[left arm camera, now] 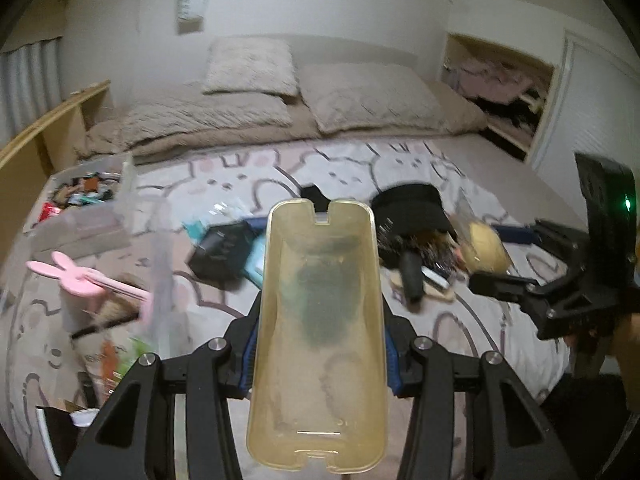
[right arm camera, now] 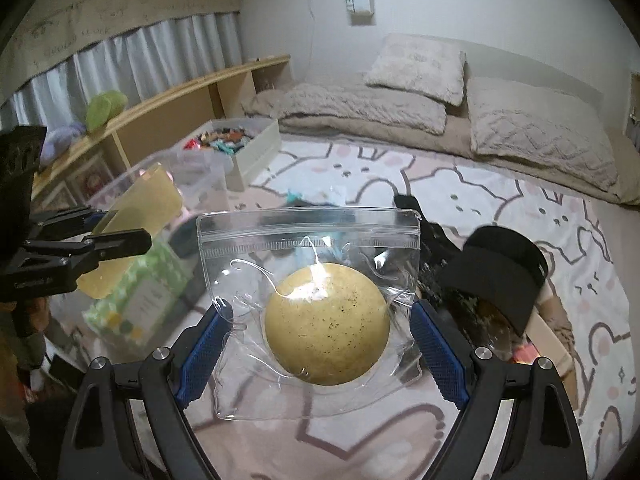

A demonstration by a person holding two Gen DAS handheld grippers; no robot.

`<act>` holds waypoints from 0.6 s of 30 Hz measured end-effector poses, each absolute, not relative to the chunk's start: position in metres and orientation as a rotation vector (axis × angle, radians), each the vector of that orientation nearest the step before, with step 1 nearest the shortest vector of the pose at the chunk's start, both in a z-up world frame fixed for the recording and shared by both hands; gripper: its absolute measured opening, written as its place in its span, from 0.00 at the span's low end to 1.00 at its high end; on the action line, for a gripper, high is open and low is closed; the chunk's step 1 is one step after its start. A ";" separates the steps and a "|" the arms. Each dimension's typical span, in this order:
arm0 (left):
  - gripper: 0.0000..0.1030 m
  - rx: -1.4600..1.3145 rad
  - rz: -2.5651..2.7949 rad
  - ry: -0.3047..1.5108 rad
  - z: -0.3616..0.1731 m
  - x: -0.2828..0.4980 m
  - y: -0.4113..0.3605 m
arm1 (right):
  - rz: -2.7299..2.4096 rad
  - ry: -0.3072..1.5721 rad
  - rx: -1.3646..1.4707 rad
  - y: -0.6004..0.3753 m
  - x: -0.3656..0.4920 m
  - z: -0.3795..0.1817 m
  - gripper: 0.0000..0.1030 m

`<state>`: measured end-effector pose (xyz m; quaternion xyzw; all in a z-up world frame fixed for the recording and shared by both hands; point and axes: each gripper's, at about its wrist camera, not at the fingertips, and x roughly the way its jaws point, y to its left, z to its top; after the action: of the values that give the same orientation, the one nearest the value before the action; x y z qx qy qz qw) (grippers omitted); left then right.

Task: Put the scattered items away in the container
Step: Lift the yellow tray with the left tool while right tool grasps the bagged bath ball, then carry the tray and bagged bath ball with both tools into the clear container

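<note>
- Left hand-held gripper (left arm camera: 320,356) is clamped on a yellowed clear phone case (left arm camera: 320,340), carried in the air above the bunny-print bedspread (left arm camera: 360,172).
- Right hand-held gripper (right arm camera: 320,344) grips a clear zip bag (right arm camera: 308,280) by both edges; inside sits a round speckled yellow puff (right arm camera: 327,324), also above the bedspread.
- Clear plastic container (right arm camera: 188,168) sits at the bedspread's left side, near the wooden shelf (right arm camera: 180,96).
- A black cap (right arm camera: 500,268) lies on the bedspread, right of the bag.
</note>
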<state>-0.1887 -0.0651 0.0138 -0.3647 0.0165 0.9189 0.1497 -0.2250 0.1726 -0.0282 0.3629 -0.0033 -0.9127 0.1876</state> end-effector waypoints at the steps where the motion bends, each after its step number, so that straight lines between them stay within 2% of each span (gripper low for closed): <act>1: 0.46 -1.038 2.655 0.029 0.017 -0.190 -0.074 | -2.568 -0.022 1.016 0.170 -0.227 -0.026 0.87; 9: 0.46 -1.018 2.834 -0.040 0.035 -0.189 -0.154 | -2.528 -0.099 0.946 0.127 -0.244 -0.003 0.87; 18: 0.46 -1.057 2.952 -0.125 0.038 -0.183 -0.227 | -2.416 -0.103 0.883 0.063 -0.245 0.007 0.87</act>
<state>-0.1829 -0.2275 0.0384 -0.3368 -0.0399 0.9407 0.0016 -0.2448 0.0632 0.0065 0.3294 -0.0383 -0.9009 0.2799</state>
